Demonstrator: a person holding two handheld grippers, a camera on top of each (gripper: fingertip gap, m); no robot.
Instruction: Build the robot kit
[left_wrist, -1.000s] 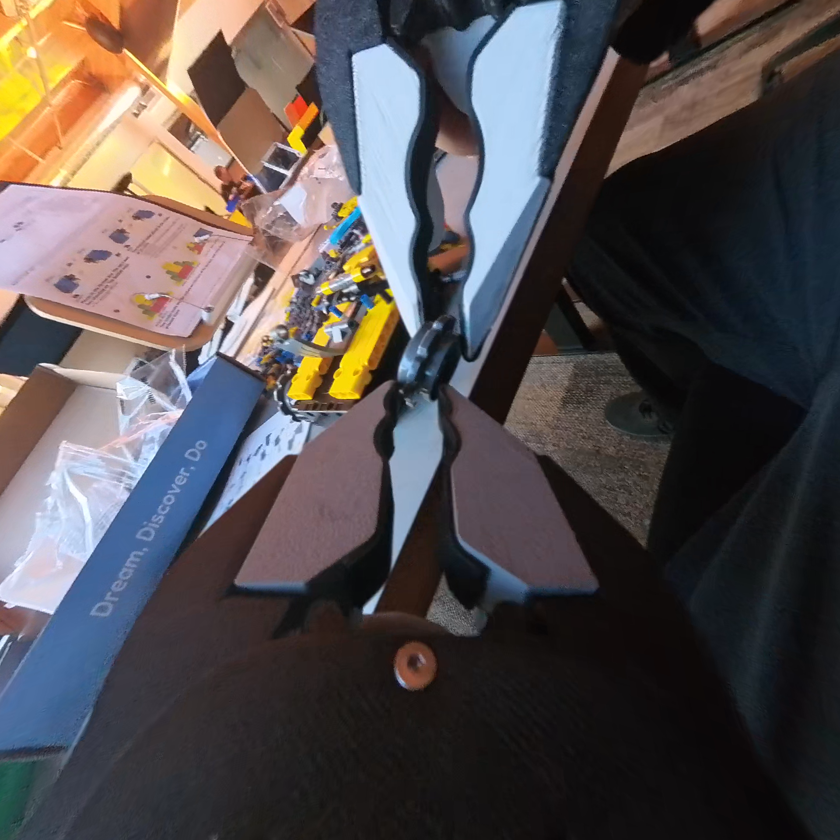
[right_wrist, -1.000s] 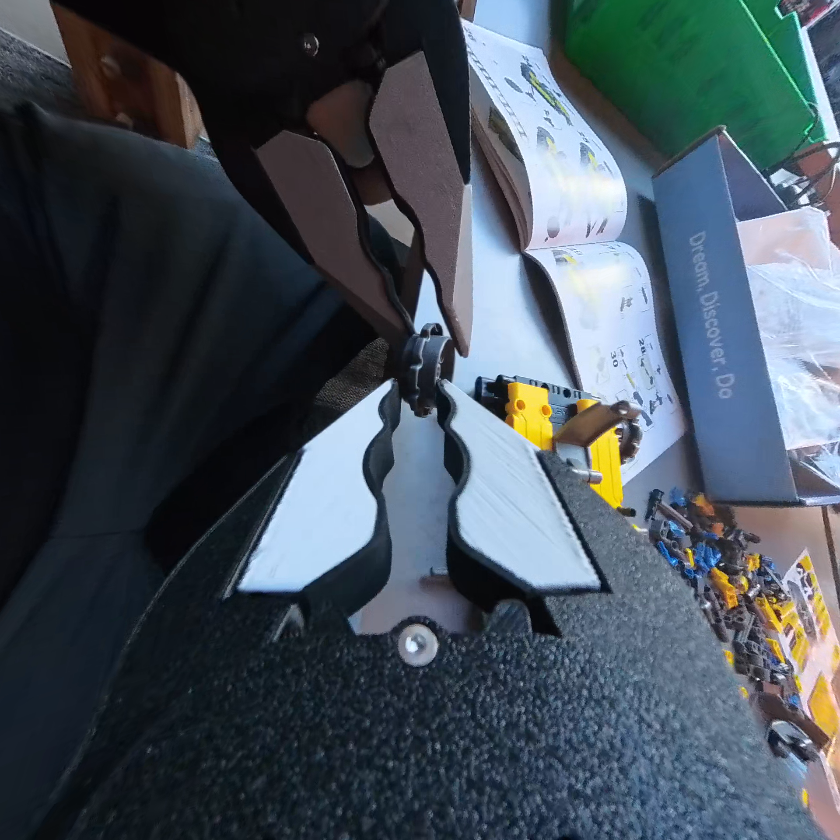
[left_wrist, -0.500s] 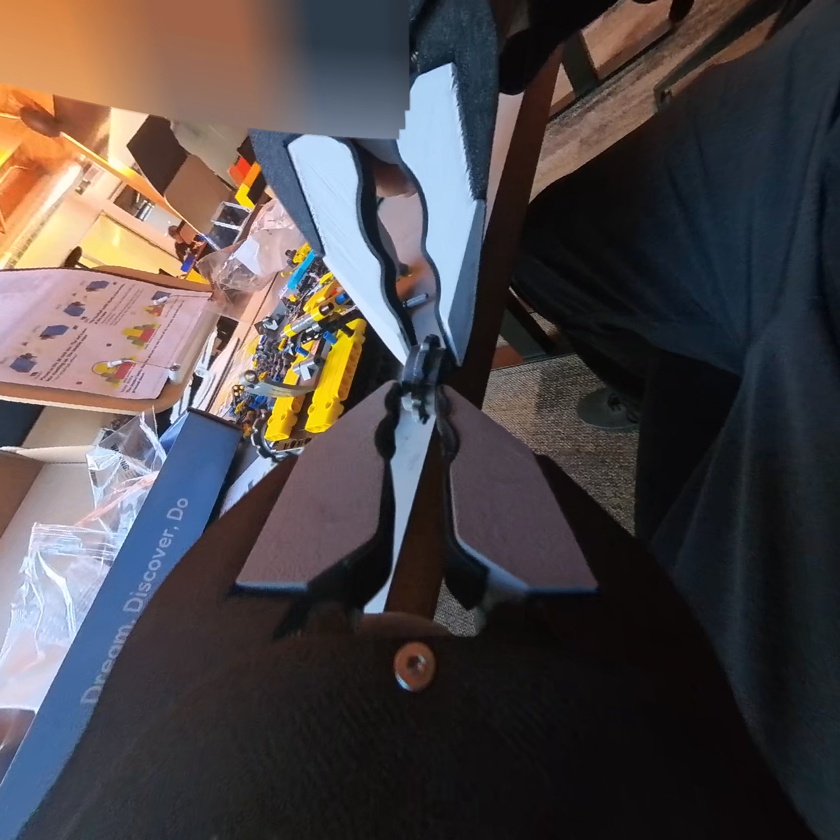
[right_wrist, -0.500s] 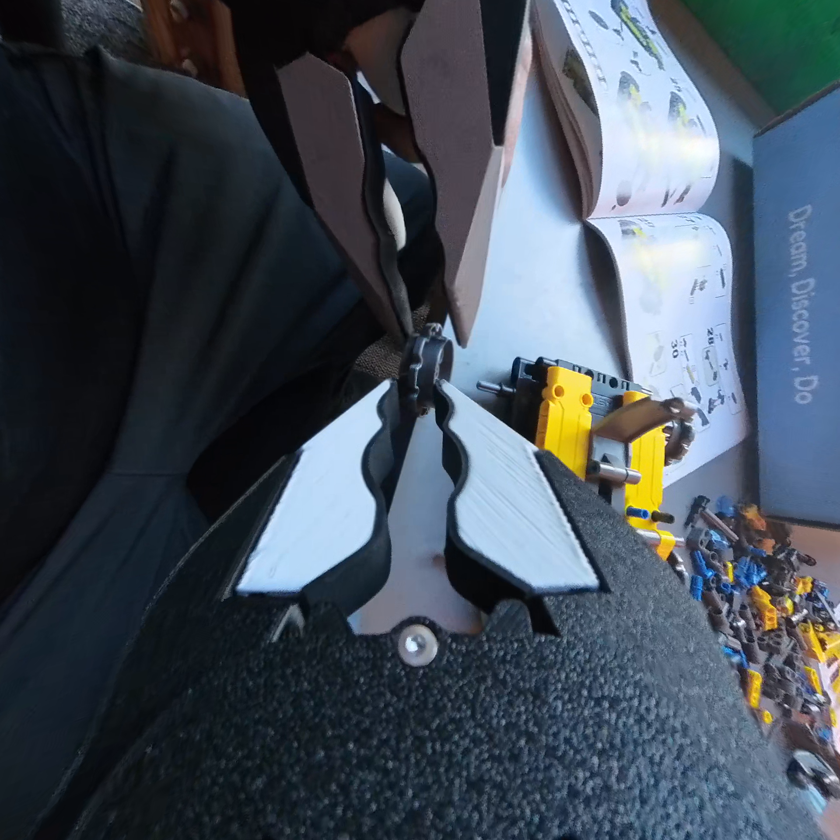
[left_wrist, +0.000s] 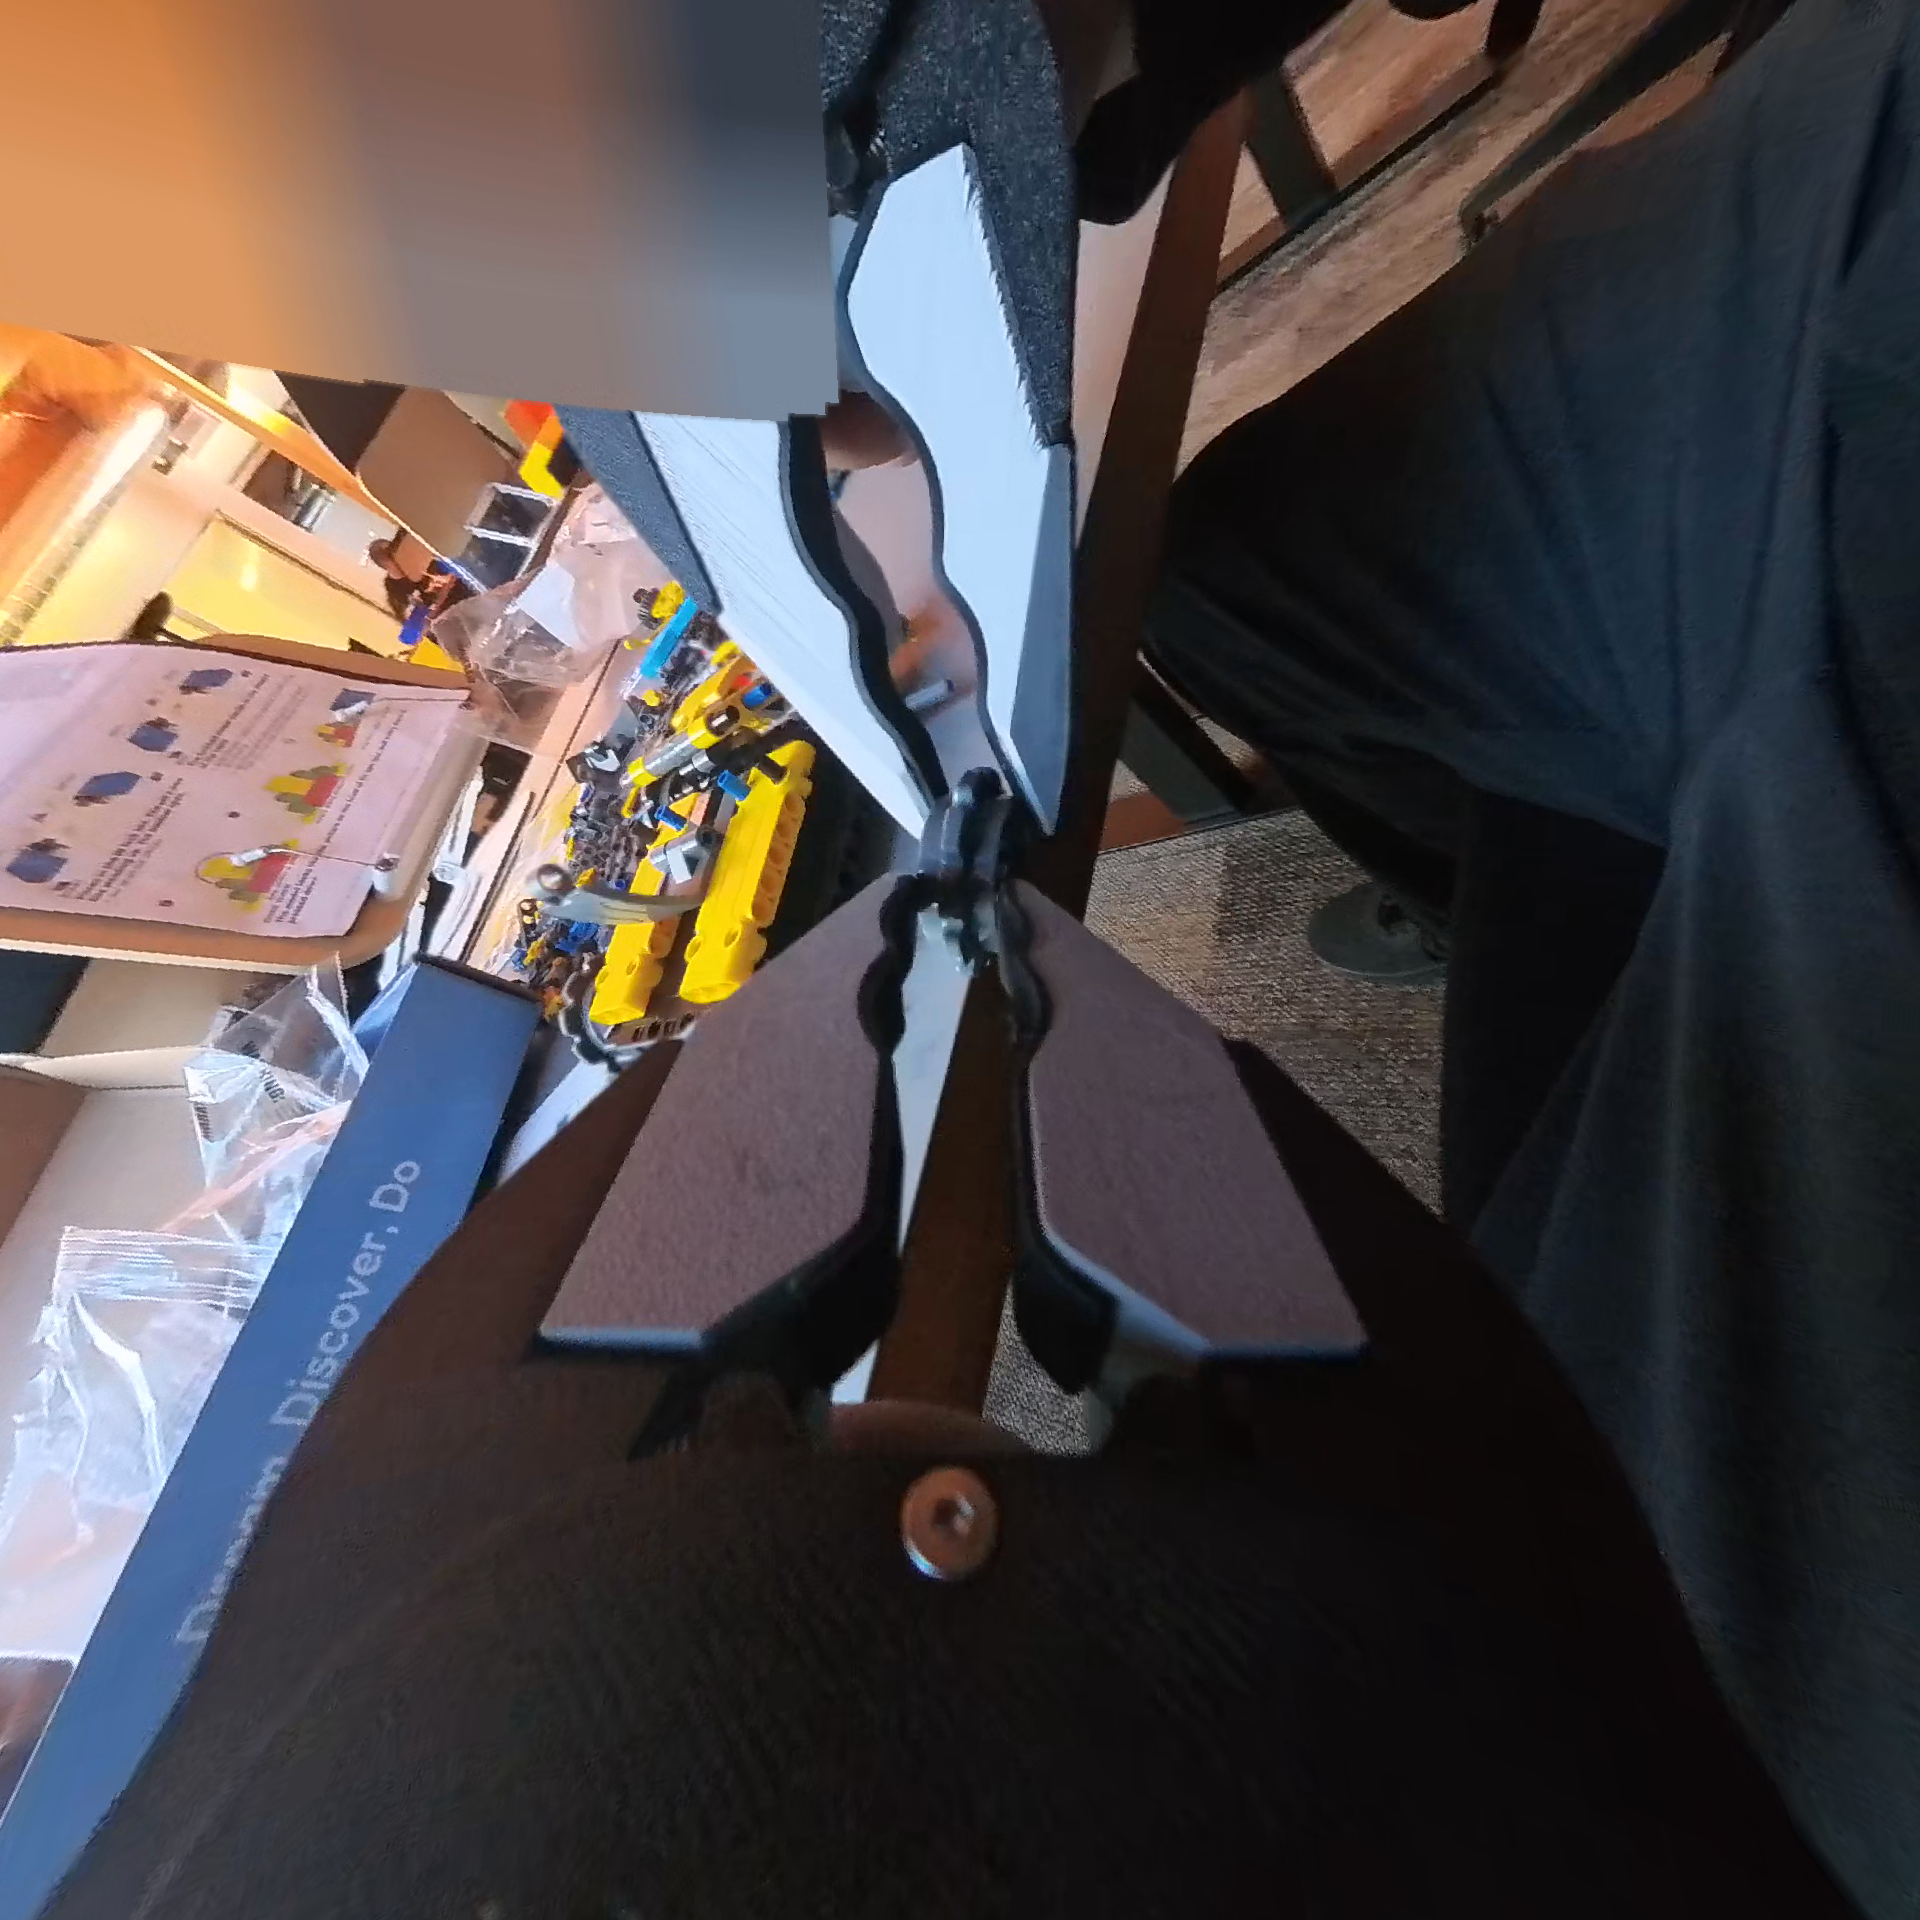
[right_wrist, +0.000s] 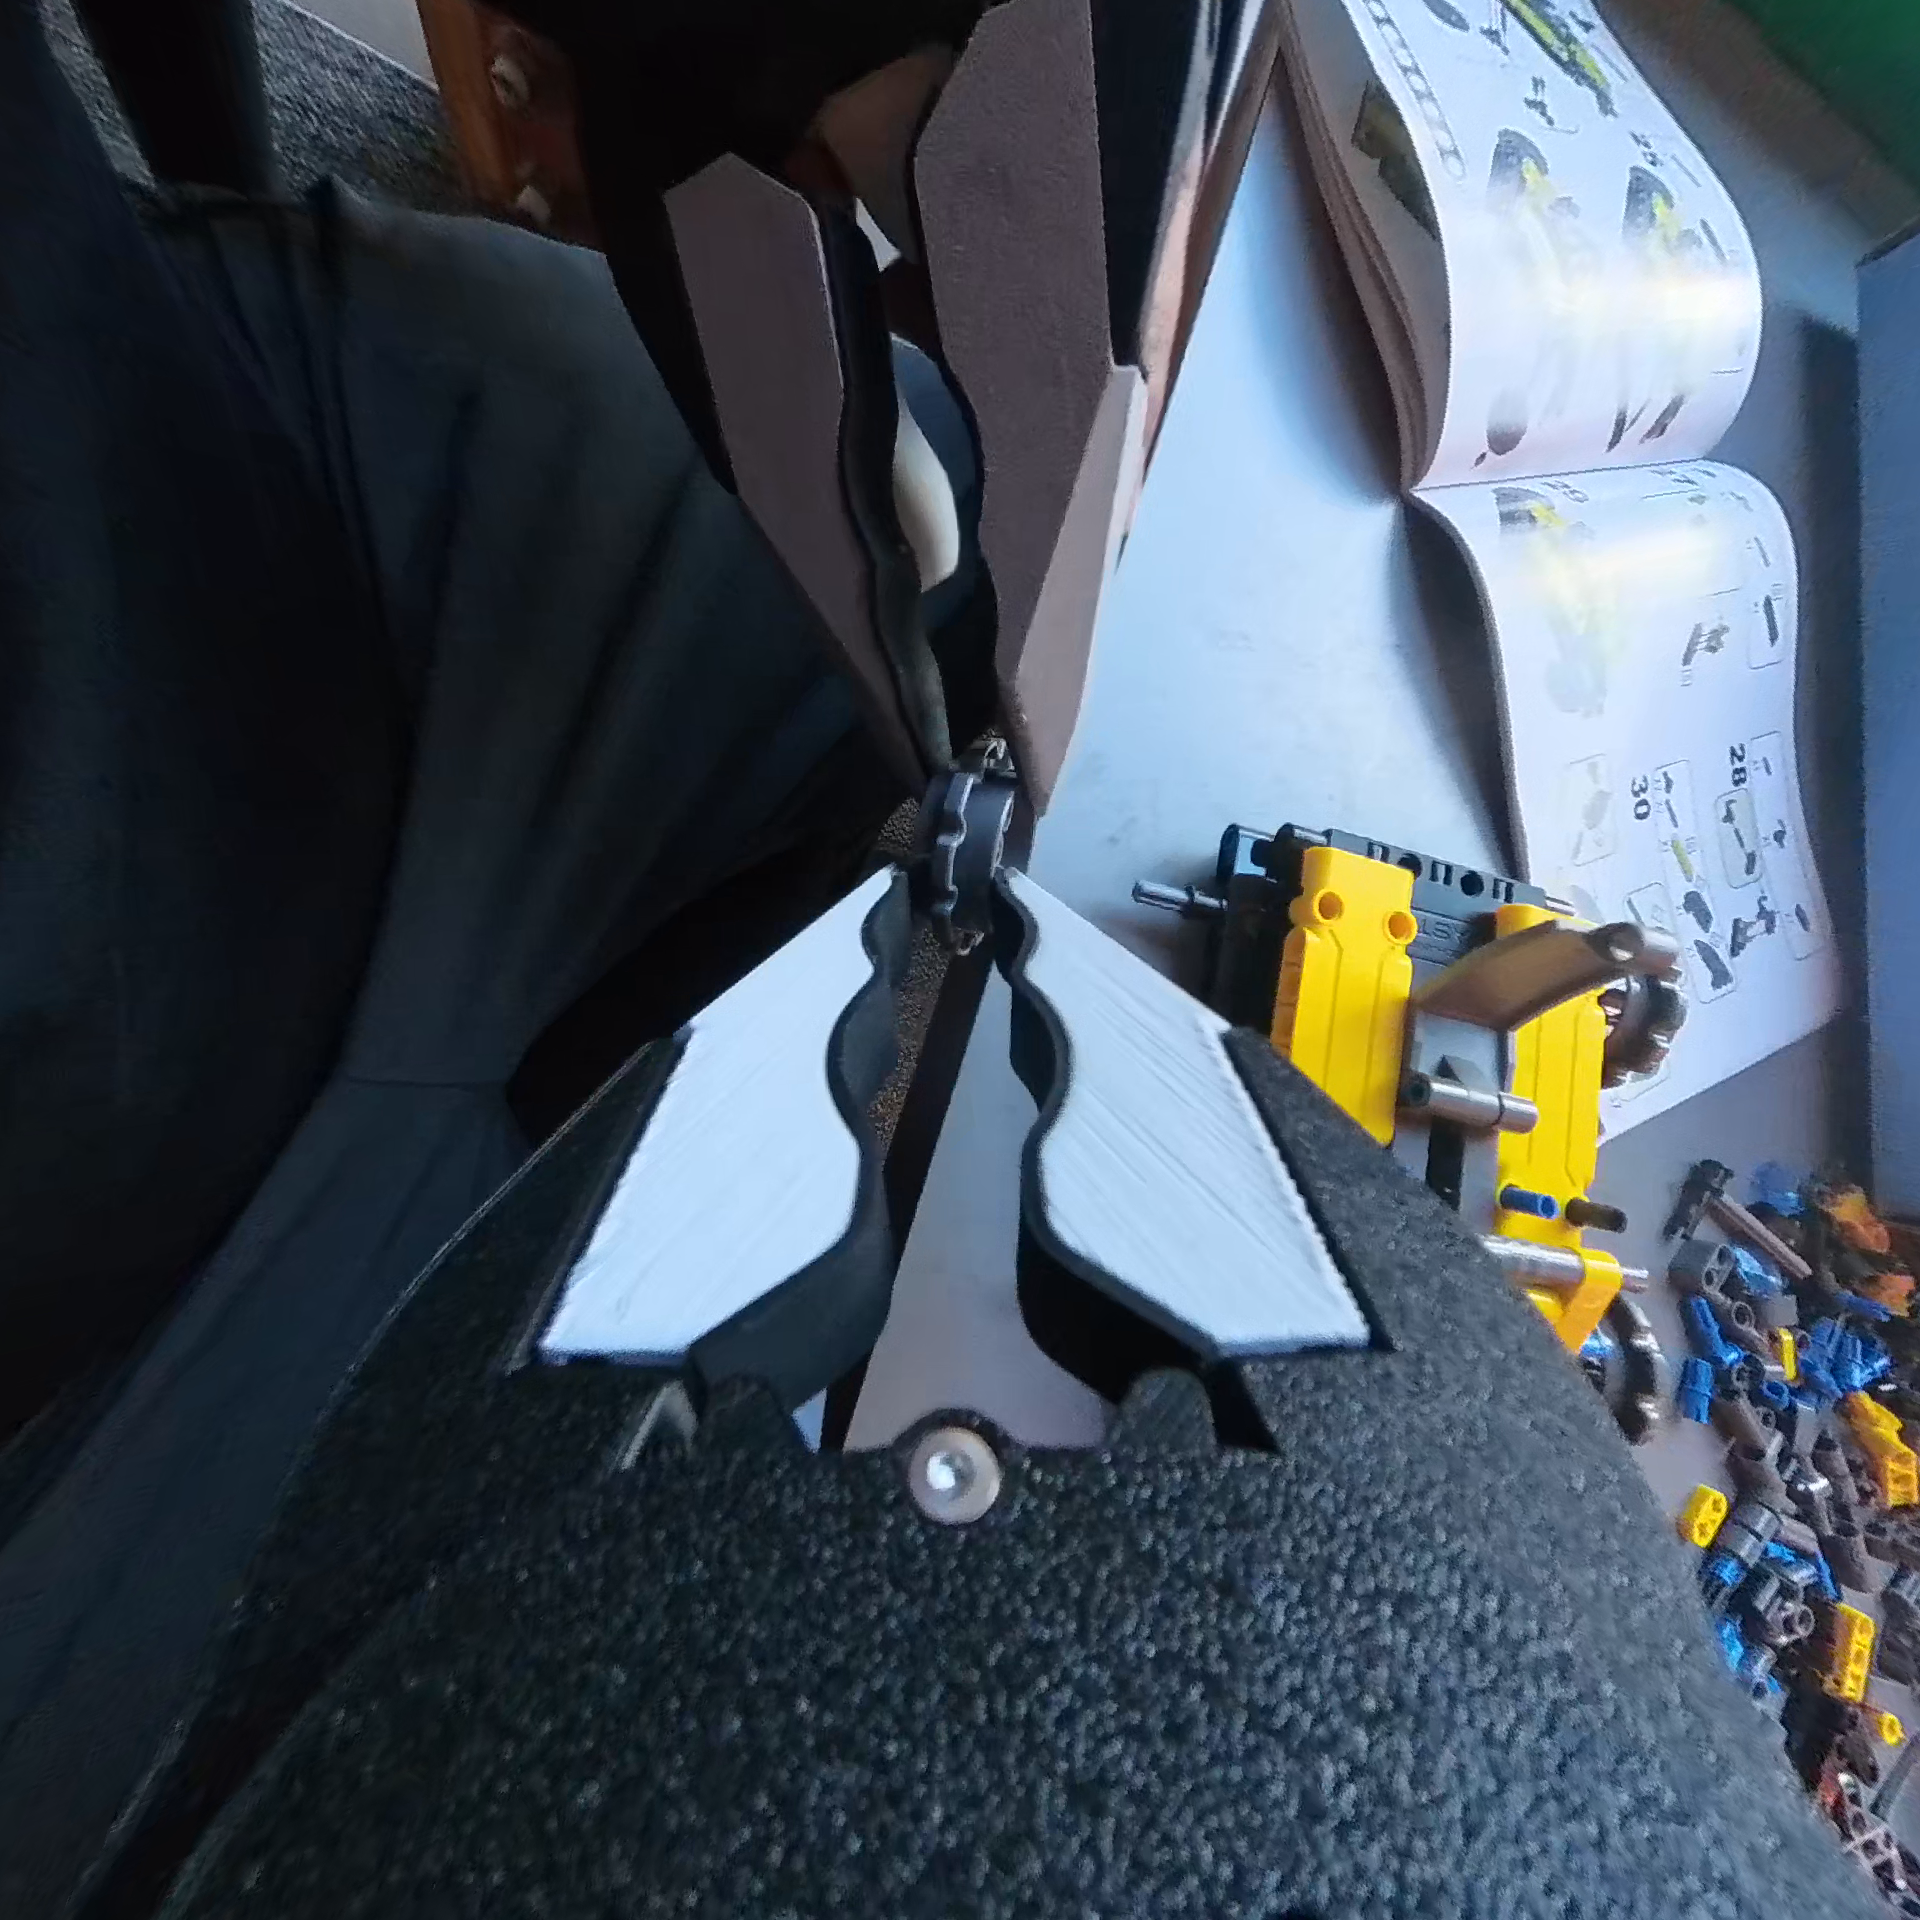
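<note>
Two hand-held grippers meet tip to tip at the grey surface (right_wrist: 1247, 582) edge: the brown-fingered left hand-held gripper (left_wrist: 961, 920) and white-fingered right hand-held gripper (right_wrist: 961, 899) both pinch narrowly onto one small black toothed plastic gear (right_wrist: 961, 842), beside a yellow-and-black brick assembly (right_wrist: 1392, 987).

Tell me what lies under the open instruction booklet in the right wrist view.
The open instruction booklet lies on the pale grey tabletop. The yellow and black brick assembly overlaps its lower edge. Whatever is under its pages is covered.
</note>
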